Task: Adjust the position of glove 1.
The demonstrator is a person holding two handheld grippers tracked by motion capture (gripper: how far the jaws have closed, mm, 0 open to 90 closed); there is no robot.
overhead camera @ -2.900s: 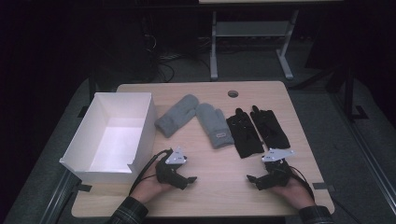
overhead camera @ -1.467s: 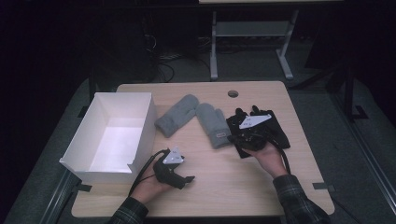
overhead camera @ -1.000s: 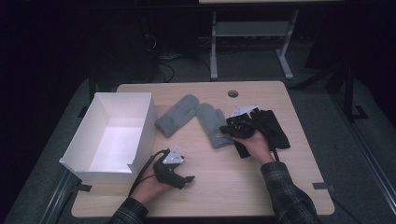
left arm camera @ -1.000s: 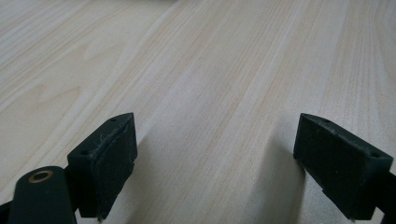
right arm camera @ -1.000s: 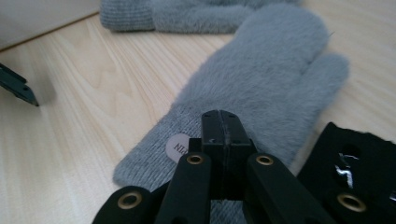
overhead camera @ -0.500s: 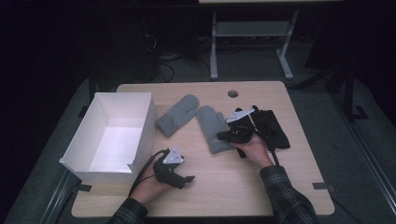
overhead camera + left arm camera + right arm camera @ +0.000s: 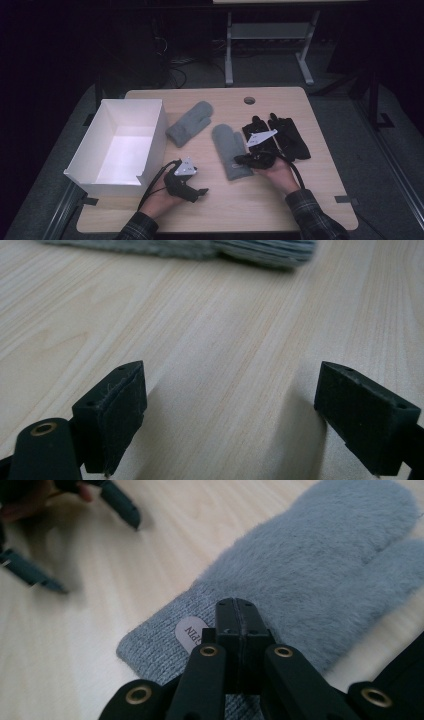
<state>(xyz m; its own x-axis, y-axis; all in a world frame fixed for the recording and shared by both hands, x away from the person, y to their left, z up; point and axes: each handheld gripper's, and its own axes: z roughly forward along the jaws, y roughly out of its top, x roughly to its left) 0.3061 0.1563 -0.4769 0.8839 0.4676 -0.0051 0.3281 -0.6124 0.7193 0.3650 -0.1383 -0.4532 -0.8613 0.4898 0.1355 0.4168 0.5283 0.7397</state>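
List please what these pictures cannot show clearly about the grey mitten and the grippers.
- Right gripper, right gripper view: shut jaws cover the grey mitten; a pinch cannot be told.
- Mitten label: partly hidden by the jaws, unreadable.
- Left gripper, high view: too small and dark to judge.

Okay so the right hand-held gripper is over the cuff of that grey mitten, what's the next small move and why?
Probably open the jaws and lower them onto the cuff. The right hand-held gripper sits over the ribbed cuff of the near grey mitten, jaws pressed together with nothing visibly between them, so it cannot grip as it is. The white box stands open at the left, a likely destination.
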